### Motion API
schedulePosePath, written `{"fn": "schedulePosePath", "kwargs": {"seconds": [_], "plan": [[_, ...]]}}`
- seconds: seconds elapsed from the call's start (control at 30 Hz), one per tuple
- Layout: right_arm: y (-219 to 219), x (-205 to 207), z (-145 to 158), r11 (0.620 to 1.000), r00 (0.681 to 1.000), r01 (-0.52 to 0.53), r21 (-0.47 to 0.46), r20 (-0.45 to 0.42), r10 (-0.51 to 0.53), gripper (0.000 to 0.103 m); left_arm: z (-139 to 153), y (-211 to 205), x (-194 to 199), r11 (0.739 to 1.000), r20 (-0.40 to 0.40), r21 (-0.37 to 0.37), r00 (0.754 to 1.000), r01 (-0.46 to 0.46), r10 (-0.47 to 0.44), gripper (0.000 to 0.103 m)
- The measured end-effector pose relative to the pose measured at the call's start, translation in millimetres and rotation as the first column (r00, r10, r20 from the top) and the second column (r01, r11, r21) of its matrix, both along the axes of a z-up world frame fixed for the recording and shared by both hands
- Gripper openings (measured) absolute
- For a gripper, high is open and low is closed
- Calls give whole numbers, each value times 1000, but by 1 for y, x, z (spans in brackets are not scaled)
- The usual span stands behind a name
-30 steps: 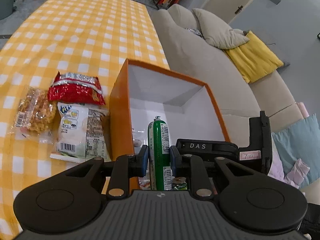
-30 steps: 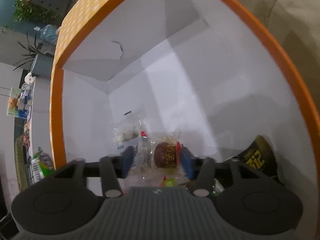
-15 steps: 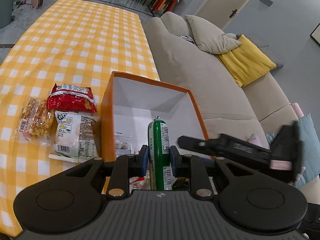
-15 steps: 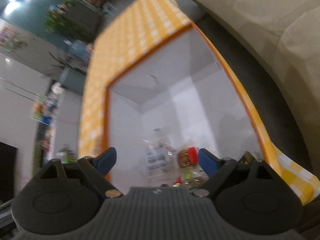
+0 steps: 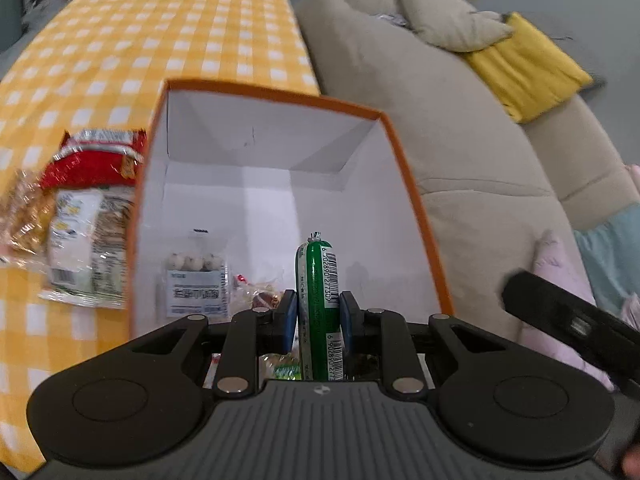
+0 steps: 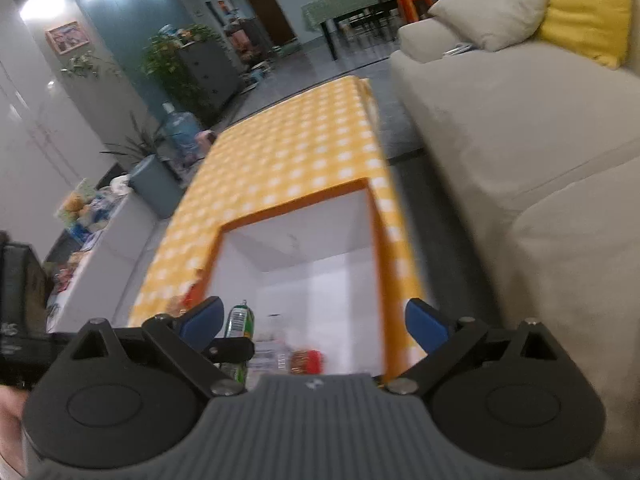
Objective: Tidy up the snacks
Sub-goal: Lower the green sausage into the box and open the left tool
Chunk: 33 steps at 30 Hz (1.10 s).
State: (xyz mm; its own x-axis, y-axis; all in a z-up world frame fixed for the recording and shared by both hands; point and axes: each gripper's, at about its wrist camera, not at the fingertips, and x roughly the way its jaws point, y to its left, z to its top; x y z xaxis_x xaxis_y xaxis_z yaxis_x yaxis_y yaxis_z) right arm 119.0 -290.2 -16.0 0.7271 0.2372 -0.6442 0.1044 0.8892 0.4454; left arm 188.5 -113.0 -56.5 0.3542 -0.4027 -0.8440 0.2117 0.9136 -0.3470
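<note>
My left gripper (image 5: 317,316) is shut on a green sausage stick (image 5: 319,292) and holds it upright over the near end of the orange box (image 5: 140,208). Inside the box lie a clear pack of white balls (image 5: 196,284) and a wrapped snack (image 5: 264,298). My right gripper (image 6: 312,320) is open and empty, raised above the box (image 6: 378,264); the sausage stick (image 6: 239,320) shows in its view at the left. Three snack bags lie left of the box: a red one (image 5: 92,158), a white one (image 5: 86,252) and a clear golden one (image 5: 24,212).
The box stands on a yellow checked tablecloth (image 5: 140,32) near its right edge. A beige sofa (image 5: 440,128) with grey and yellow cushions (image 5: 528,64) runs along the right. The body of the right gripper (image 5: 568,332) shows at the right in the left wrist view.
My right gripper opened, let go of the wrapped snack inside the box, and rose up and back out of it. My left gripper moved over the box with the sausage stick.
</note>
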Motion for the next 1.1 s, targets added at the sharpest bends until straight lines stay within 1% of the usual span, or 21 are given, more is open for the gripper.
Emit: {"fn": "schedulePosePath", "kwargs": {"seconds": [0.1,0.23,0.27,0.37,0.5,0.6,0.7,0.73,0.77,0.83,0.93,1.0,1.07,1.1], "plan": [[-12,3,-10,998,999,32,49,-29,-31,95,-18,-15,11,1000,-24,1,1000,1,-1,24],[-20,4,-21,995,996,67,75,-59,-63,95,-42,-37,25,996,-50,93,999,3,1,24],[-19,5,-23,995,996,66,74,-70,-61,94,-46,-39,28,995,-59,105,998,0,6,24],[-13,9,-28,998,992,57,8,-110,-56,92,-57,-41,33,993,-81,116,997,-1,11,24],[-20,11,-35,998,989,63,32,-135,-58,92,-64,-40,36,993,-90,120,996,-7,18,24],[-18,14,-36,999,988,54,7,-146,-52,92,-67,-42,36,987,-67,163,998,0,11,25],[-13,17,-40,999,985,40,-20,-167,-43,92,-69,-41,37,988,-77,156,997,8,4,25],[-12,18,-41,999,984,35,-30,-175,-40,92,-70,-41,38,988,-83,157,997,8,5,27],[-11,19,-42,999,983,33,-37,-179,-39,92,-70,-40,37,987,-83,160,997,6,7,31],[-9,21,-43,998,981,31,-48,-188,-39,92,-70,-40,36,987,-79,158,997,5,8,31],[-5,23,-44,998,980,23,-63,-197,-36,92,-66,-38,34,991,-87,136,996,9,3,37],[-4,23,-44,997,978,19,-76,-204,-34,92,-62,-34,32,994,-92,110,996,6,4,44],[-4,22,-43,996,978,15,-88,-208,-33,92,-54,-29,27,996,-82,91,997,10,-2,47],[-4,22,-42,996,977,11,-90,-210,-30,91,-50,-27,23,996,-74,87,997,19,-12,50]]}}
